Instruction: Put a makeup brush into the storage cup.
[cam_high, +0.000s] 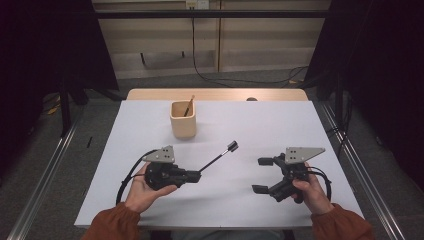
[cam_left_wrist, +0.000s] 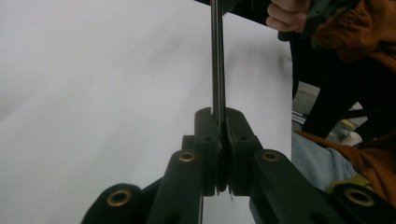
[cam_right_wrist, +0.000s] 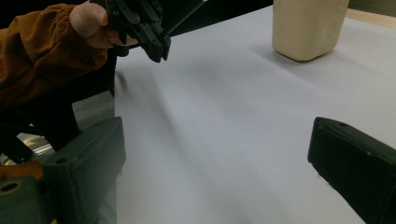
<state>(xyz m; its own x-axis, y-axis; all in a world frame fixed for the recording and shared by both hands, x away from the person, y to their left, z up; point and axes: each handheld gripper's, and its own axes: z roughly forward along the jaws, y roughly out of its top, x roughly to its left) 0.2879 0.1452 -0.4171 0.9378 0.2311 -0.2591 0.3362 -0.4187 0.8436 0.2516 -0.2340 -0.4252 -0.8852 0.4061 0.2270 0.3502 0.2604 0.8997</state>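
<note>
The left gripper (cam_high: 196, 175) was clamped on a thin black brush (cam_high: 218, 157), tip aiming at two o'clock, the beige cup (cam_high: 183, 120) off at twelve. Right gripper (cam_high: 263, 175) sat open, empty. Best bet: swing the brush upright before lowering it in.

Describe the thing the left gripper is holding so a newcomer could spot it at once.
On the white table, in front of the beige cup, the left gripper clamps a thin black stick. It slants up toward the cup and ends in a small dark blocky tip, unlike the wooden stick standing inside the cup.
</note>
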